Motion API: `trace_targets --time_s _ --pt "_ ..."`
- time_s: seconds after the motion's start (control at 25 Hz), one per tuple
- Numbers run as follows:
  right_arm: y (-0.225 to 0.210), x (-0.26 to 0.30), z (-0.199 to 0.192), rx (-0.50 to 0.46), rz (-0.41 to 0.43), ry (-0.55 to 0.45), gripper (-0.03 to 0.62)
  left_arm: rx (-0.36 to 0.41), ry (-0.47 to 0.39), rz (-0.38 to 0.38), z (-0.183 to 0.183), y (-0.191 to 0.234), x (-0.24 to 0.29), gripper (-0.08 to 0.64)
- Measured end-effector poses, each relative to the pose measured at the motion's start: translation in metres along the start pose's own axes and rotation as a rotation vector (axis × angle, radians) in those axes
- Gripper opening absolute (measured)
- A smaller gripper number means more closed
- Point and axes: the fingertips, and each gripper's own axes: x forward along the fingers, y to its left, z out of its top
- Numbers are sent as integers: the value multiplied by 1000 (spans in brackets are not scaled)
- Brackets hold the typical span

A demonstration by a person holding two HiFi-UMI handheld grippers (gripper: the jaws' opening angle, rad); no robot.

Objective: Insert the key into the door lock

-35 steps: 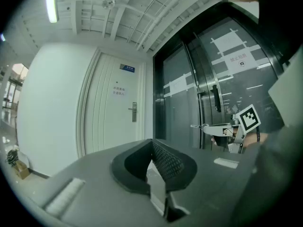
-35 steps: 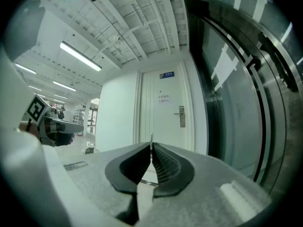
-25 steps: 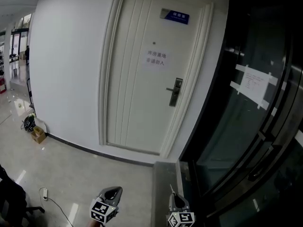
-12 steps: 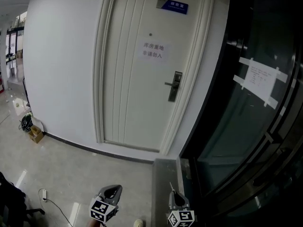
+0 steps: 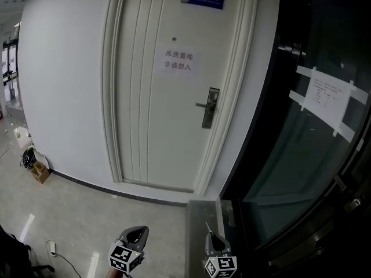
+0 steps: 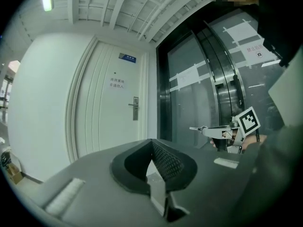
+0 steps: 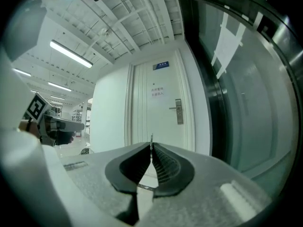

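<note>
So: approach step. Right gripper is clamped on what looks like the key, blade forward. Left gripper is closed and empty. Door lock is well ahead. Next: close in and line the blade up with the keyhole.

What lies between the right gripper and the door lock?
Only bare floor lies between the right gripper and the lock in the head view. The right gripper view shows the key facing it unobstructed.
</note>
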Motion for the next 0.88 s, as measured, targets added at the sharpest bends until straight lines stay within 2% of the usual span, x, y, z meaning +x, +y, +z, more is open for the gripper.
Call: trace_targets --time_s 0.44,0.88 --pt "-71 74 7 15 2 -10 11 20 -11 21 14 15 94 3" --pt "-96 119 3 39 7 -11 11 30 1 9 18 29 148 3"
